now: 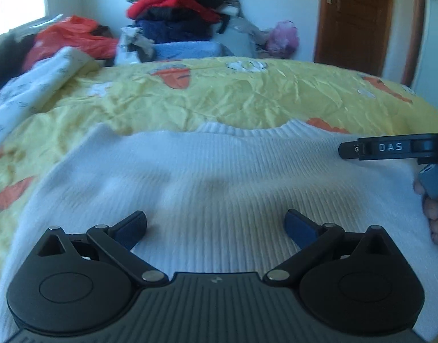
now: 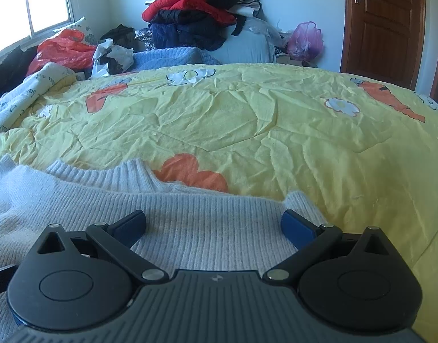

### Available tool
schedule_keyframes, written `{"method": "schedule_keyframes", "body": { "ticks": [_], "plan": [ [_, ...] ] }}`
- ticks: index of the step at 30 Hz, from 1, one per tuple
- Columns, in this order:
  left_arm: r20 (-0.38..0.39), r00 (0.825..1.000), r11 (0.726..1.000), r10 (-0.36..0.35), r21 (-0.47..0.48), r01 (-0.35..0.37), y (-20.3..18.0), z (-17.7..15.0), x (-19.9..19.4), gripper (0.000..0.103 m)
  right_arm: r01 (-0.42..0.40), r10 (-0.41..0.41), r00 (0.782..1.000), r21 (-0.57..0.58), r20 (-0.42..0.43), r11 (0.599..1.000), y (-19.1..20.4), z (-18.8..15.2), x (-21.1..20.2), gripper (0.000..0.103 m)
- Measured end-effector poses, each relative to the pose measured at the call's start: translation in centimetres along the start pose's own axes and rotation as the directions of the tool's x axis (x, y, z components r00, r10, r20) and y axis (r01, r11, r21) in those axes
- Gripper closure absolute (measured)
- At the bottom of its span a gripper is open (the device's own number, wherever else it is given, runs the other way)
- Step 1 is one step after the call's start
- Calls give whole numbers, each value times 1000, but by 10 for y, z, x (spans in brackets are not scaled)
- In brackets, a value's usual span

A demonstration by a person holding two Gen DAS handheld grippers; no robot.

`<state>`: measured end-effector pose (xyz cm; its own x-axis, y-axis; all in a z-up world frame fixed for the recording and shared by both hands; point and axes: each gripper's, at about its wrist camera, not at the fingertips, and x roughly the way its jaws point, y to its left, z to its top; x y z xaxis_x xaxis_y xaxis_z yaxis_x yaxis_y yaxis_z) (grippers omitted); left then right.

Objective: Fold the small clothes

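A white ribbed knit sweater [image 1: 213, 183] lies flat on the yellow bedspread [image 1: 247, 97], its neck collar at the far side. My left gripper [image 1: 216, 225] is open and empty, hovering over the middle of the sweater. My right gripper [image 2: 213, 223] is open and empty over the sweater's [image 2: 167, 214] right shoulder, near its right edge. The right gripper's black body [image 1: 390, 147] also shows at the right edge of the left wrist view, with the hand holding it.
The bedspread [image 2: 261, 131] has orange carrot and white flower prints. A rolled white quilt [image 2: 22, 97] lies at the left. A pile of red and dark clothes [image 2: 202, 8], an orange bag [image 2: 64, 48] and a pink bag [image 2: 306, 40] stand behind the bed. A brown door [image 2: 384, 23] is at the right.
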<state>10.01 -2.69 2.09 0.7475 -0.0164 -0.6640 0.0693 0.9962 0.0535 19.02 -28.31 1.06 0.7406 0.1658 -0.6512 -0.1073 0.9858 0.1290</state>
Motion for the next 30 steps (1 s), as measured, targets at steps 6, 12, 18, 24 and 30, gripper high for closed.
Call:
{"method": "schedule_keyframes", "body": {
  "ticks": [6,12,18,24,30],
  "plan": [
    [119,993,972,-20,-229,47,49,-63,-88,0,-32,31,999,41,17,999,-7,-1,-3,2],
    [41,999,820,14,-572,12,116,-117,-115,0,-25,25,1000,33,17,999,-4,-1,-3,2],
    [75,996,713,-45,-696,85,141,-104,-100,0,-21,20,1000,30,20,999,-4,-1,-4,2],
    [123,989,565,-88,-811,151,144,-95,-73,0,-23,22,999,34,24,999,-6,-1,-4,2],
    [131,991,541,-27,-832,125,141,-89,-65,0,-24,23,999,34,24,999,-6,-1,-4,2]
  ]
}}
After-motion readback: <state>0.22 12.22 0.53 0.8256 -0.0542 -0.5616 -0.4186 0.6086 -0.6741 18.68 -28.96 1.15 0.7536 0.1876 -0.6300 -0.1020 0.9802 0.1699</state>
